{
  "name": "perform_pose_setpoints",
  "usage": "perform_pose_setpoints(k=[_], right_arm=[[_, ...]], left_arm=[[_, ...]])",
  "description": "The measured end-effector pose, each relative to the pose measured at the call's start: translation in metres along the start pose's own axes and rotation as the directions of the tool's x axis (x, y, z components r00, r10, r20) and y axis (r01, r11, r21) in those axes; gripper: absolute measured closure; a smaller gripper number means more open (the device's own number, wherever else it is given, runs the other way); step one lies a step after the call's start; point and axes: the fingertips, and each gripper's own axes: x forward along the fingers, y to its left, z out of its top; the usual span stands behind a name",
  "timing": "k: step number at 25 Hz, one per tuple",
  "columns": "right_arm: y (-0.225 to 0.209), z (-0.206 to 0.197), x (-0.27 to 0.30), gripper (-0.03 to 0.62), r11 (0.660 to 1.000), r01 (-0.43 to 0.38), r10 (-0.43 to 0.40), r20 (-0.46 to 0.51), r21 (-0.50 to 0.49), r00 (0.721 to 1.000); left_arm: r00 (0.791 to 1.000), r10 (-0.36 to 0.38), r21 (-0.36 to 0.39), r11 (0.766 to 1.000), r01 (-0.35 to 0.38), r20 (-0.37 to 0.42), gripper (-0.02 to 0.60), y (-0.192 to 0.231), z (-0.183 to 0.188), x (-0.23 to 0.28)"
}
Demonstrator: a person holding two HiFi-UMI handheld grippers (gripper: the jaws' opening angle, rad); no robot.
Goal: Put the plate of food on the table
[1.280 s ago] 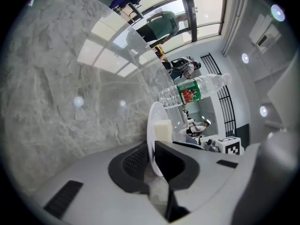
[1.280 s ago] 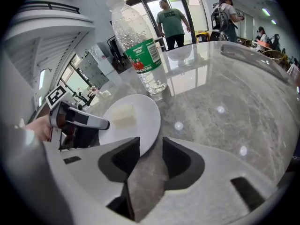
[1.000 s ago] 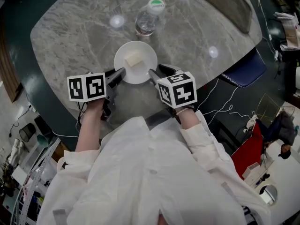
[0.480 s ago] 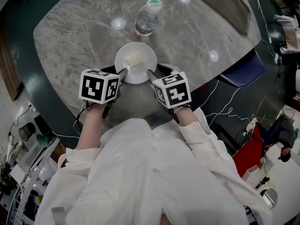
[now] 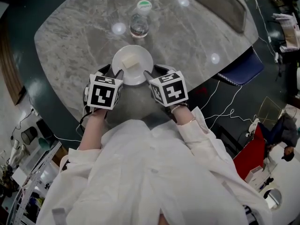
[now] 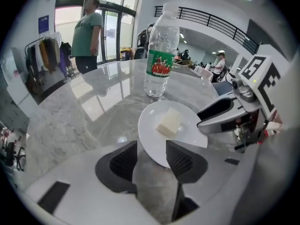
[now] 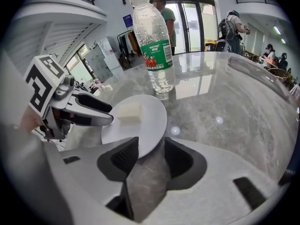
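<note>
A white plate (image 5: 136,73) with a pale block of food (image 5: 130,63) lies flat on the marble table (image 5: 84,36), just in front of a water bottle (image 5: 140,20). My left gripper (image 5: 111,72) sits at the plate's near-left rim. Its jaws are opening, and the rim (image 6: 154,144) shows between them without being pressed. My right gripper (image 5: 154,72) is at the near-right rim. Its jaws stand wide and are opening a little, with the plate's edge (image 7: 150,125) reaching into the gap and bare marble beside it. Each gripper view shows the other gripper across the plate.
The table's rounded front edge (image 5: 117,118) runs just below the grippers. A blue chair (image 5: 241,67) stands at the right, and a dark chair back (image 5: 220,3) at the far right edge. People stand in the background (image 6: 86,36). Cables lie on the floor to the right.
The left gripper has rolled and moved in toward the plate's rim, and its jaws have spread apart. The right gripper has barely moved. The plate stays flat on the table.
</note>
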Motion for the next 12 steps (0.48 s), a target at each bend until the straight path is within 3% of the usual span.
perform_pose_setpoints(k=[4,7,9,12], right_arm=[[-0.001,-0.002,0.000,0.445,1.000,-0.020,0.020,-0.012,-0.002,1.000],[0.000,-0.003,-0.001,0.445,0.998,-0.054,0.055,-0.012,0.010,0.998],[-0.001,-0.003,-0.002,0.447,0.997,-0.077,0.077,-0.005,0.026,0.997],[-0.008,0.002,-0.012,0.447,0.998,-0.058,0.057,0.045,0.022,0.997]], left_arm=[[1.000,0.000,-0.048,0.999,0.001,0.031,0.385,0.006,0.002,-0.005],[0.997,-0.038,-0.162,0.986,0.049,0.072,0.387,0.007,0.001,-0.013],[0.986,-0.099,-0.274,0.952,0.133,0.135,0.398,0.003,0.003,-0.017],[0.955,-0.151,-0.413,0.876,0.249,0.255,0.458,-0.001,0.003,-0.031]])
